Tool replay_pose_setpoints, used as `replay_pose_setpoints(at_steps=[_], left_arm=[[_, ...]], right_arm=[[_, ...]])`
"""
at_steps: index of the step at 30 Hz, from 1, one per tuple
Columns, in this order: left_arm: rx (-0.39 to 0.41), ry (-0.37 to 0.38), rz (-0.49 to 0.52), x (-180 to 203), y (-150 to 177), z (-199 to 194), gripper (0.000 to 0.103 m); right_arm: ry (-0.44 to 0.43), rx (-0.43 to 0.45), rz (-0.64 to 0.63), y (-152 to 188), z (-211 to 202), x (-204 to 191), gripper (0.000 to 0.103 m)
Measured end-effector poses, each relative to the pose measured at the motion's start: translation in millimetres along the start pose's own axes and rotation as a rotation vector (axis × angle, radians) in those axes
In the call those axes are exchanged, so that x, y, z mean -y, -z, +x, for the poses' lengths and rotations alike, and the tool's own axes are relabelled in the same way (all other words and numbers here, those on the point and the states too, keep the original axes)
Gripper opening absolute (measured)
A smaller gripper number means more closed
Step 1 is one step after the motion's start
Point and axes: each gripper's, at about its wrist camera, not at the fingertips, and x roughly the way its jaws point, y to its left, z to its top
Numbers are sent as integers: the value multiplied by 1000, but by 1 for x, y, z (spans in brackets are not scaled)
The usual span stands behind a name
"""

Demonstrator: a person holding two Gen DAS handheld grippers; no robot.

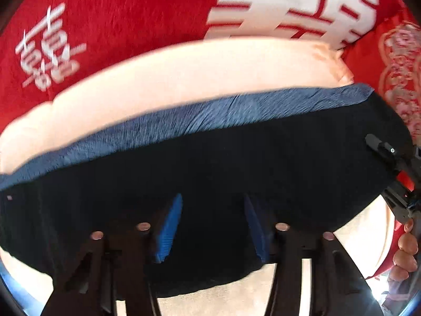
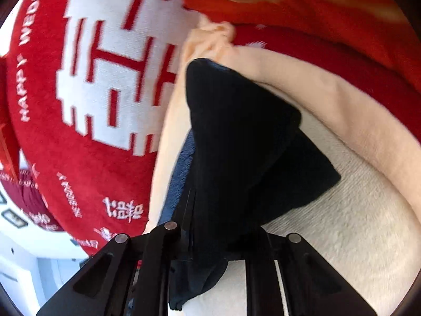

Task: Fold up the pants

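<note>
The dark navy pants (image 1: 210, 163) lie across a cream blanket (image 1: 184, 79), with a lighter blue edge along their far side. My left gripper (image 1: 213, 226) hovers right over the dark cloth with its blue pads (image 1: 168, 231) apart and nothing between them. My right gripper (image 1: 386, 158) shows at the right edge, at the pants' end. In the right wrist view the pants (image 2: 236, 137) run away from the camera in a bunched fold, and the right gripper (image 2: 210, 237) is shut on the near end of the cloth.
A red blanket with white characters (image 1: 118, 13) covers the surface behind the cream blanket and also shows in the right wrist view (image 2: 79, 105). A person's fingers (image 1: 405, 252) hold the right gripper's handle. White furniture (image 2: 26, 258) is at lower left.
</note>
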Motion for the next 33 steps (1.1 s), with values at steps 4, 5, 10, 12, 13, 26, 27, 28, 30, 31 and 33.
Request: replay_pose_setpoints(at_steps=[4,5,10,12,13,26,27,28,30,31,33], left_arm=[[21,31,55,21,0,4,51],[-2,73,46,26,2,13,51],[96,4,154,50,22,23,51],[86,62,122,41,20,23,51],[81,93,118,36,19,24,51],[122,70,27,-94,44,-43,84],[115,58,10,-113,47,-46,84],[109,50,-8,-130,49,-48,84],[102,25,-42,-166,57,-50,84],[99,4,-58,-182,61,-51,84],[94,-28,-83,-213,71,-51,84]], right_arm=[[-10,-6,-95,6,-11,-27,15],[-4,-7,-118,8,-11,-34,15],[77,-14,-277,25,-4,-74,15],[106,-4,-325,33,-2,-87,15],[123,2,-352,38,-1,-94,15],[460,31,-766,153,59,-188,15],[480,21,-793,165,70,-191,16],[507,2,-828,181,86,-195,16],[567,-29,-894,210,114,-197,20],[606,-51,-935,228,132,-196,21],[688,-86,-1011,258,164,-192,27]])
